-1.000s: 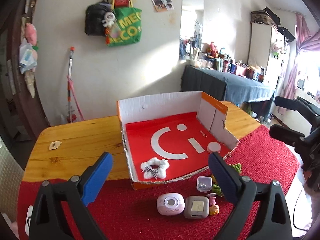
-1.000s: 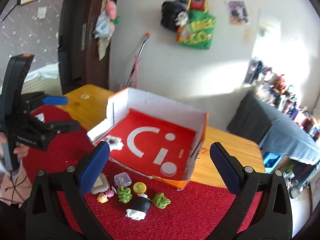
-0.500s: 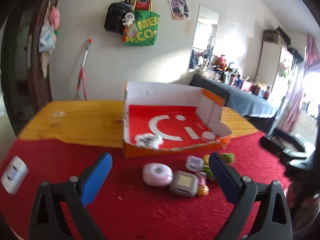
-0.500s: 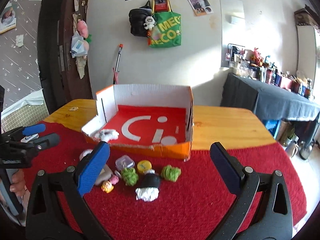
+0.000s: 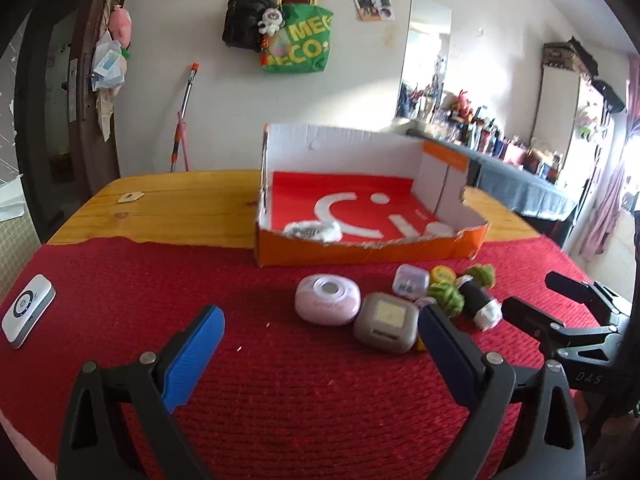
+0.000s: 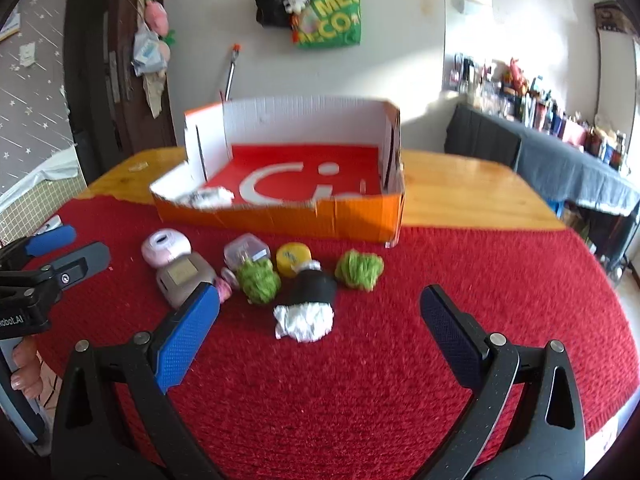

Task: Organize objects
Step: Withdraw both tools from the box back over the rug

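Observation:
An open orange cardboard box (image 5: 360,250) (image 6: 280,216) stands on the table with a white fluffy toy (image 5: 314,231) (image 6: 208,198) inside at its front left. In front of it on the red mat lie a pink round case (image 5: 327,299) (image 6: 165,247), a grey square case (image 5: 386,322) (image 6: 184,278), a clear small box (image 5: 409,281) (image 6: 245,249), a yellow cap (image 6: 293,258), two green yarn balls (image 6: 258,280) (image 6: 359,269) and a black roll with white paper (image 6: 308,304). My left gripper (image 5: 320,354) is open, low over the mat before the pink case. My right gripper (image 6: 316,340) is open, just short of the black roll.
A white and grey small device (image 5: 26,310) lies on the mat at the far left. The wooden table (image 5: 172,204) extends behind the mat. A small tag (image 5: 130,197) lies on the wood. A dark-clothed side table (image 6: 560,168) stands at the right.
Both grippers have come down and closer to the mat and the small objects. Both stay open and empty.

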### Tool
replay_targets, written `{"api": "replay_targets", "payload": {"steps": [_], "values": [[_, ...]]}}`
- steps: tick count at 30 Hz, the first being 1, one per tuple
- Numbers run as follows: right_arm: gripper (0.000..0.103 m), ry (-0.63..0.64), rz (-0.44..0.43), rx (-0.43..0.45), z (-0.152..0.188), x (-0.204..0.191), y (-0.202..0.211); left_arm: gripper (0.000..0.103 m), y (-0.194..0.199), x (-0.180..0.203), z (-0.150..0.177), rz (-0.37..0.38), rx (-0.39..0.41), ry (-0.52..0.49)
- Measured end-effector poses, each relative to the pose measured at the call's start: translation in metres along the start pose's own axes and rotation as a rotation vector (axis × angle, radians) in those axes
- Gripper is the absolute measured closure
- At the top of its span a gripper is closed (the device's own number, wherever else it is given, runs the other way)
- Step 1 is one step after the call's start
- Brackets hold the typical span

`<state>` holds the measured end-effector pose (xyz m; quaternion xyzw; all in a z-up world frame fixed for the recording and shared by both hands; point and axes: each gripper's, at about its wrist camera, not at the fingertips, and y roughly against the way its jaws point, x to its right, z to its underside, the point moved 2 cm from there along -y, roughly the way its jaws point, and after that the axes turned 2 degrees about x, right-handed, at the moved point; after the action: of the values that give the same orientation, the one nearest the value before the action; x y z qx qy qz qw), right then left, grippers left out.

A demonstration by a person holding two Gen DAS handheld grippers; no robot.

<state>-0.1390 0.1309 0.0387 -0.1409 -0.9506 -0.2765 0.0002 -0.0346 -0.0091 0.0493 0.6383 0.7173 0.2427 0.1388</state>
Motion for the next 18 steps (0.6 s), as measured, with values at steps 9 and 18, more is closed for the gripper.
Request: {"api": "replay_targets", "payload": {"steps": [9, 18], "values": [[0.001, -0.039, -0.019, -0.081, 0.009, 0.009, -0.016, 0.004, -0.024, -0.008, -0.001, -0.036, -0.083, -0.006], [0.001, -0.061, -0.037, -0.178, 0.01, 0.015, -0.035, 0.004, -0.059, -0.005, -0.012, -0.04, -0.186, -0.065]]}}
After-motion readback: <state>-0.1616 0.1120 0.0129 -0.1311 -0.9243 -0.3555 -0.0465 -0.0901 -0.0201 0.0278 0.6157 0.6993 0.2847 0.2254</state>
